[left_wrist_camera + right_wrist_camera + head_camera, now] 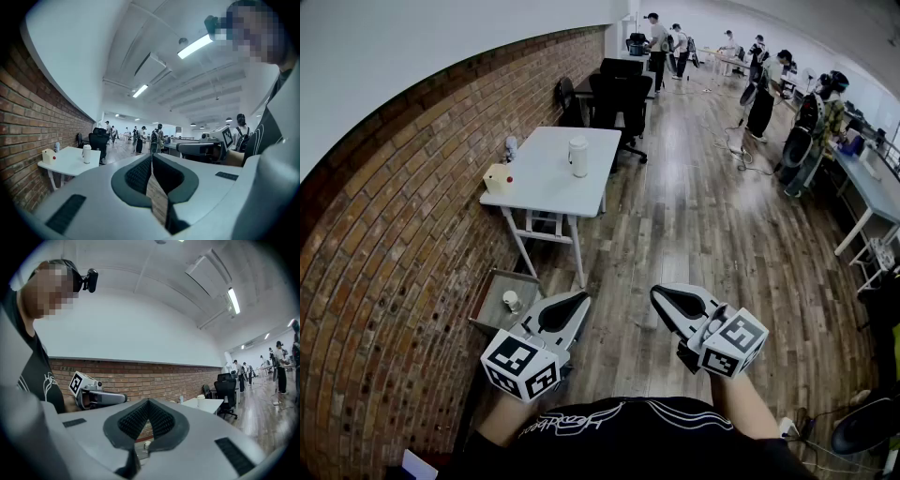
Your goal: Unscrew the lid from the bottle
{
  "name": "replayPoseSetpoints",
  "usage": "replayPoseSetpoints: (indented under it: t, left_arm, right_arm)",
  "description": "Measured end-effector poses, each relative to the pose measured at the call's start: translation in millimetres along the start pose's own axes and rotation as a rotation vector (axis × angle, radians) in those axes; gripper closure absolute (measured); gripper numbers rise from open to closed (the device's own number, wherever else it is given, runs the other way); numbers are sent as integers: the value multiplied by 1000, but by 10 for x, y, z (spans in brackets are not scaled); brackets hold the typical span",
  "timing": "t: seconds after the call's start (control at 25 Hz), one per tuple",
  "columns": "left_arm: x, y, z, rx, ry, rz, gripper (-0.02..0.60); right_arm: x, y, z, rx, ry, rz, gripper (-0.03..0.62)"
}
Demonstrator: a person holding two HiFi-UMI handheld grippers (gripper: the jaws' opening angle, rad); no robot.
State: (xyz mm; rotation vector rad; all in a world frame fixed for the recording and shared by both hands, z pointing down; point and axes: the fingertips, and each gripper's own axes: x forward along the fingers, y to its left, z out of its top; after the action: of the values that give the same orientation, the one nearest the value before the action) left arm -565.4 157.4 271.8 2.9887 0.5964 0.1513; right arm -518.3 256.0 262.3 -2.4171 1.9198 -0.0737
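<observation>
broadly, a wooden floor (694, 234) runs from near to far through a long room, with a brick wall (403, 234) curving along its left side. against that wall, at the far left, stands a white surface (544, 183) on folding legs, and beyond it are black office chairs (621, 92). several people (759, 94) stand at the far right. at the near edge the person's dark shirt (628, 431) shows, with a claw held about level over the floor on either side. the left claw (582, 298) has its jaws pressed together with nothing between them. the right claw (657, 292) is likewise closed and empty, and the two tips are near each other but apart. a small grey stand (490, 292) sits low by the wall, just left of the left claw. the bottle (578, 156), white and upright with its lid (578, 141) on, rests on the far part of the white surface, well apart from both claws. a pale yellow box (497, 178) with a red spot stands at the surface's left edge, and a smaller clear bottle (511, 147) stands by the wall. a small pale cup (513, 301) sits on the grey stand.
</observation>
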Motion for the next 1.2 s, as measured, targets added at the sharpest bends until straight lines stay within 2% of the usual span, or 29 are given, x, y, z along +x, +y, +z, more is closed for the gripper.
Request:
replayPoseSetpoints:
  t: [0.2,0.48,0.68,0.8,0.88,1.08,1.2]
  left_arm:
    - [-6,50,-93,-31,3,16,545]
    - [26,34,-158,-20,11,45,545]
    - [127,-34,-164,-23,10,85,543]
    - [206,-102,-185,-34,14,81,534]
    - [279,-166,-189,-44,16,63,429]
    - [458,-316,-97,-3,-1,97,341]
    - [581,-415,-124,-25,-7,107,304]
  right_arm:
    - [11,-17,-73,10,5,-11,598]
    - [-74,-35,-115,29,-7,7,597]
    - [-211,-242,-128,43,-31,-54,596]
    - [-260,-322,-164,55,-30,-47,541]
    - [-285,-391,-163,57,-29,-41,504]
    - [-423,-554,-41,37,-53,0,412]
    - [-543,-647,-37,29,-50,25,366]
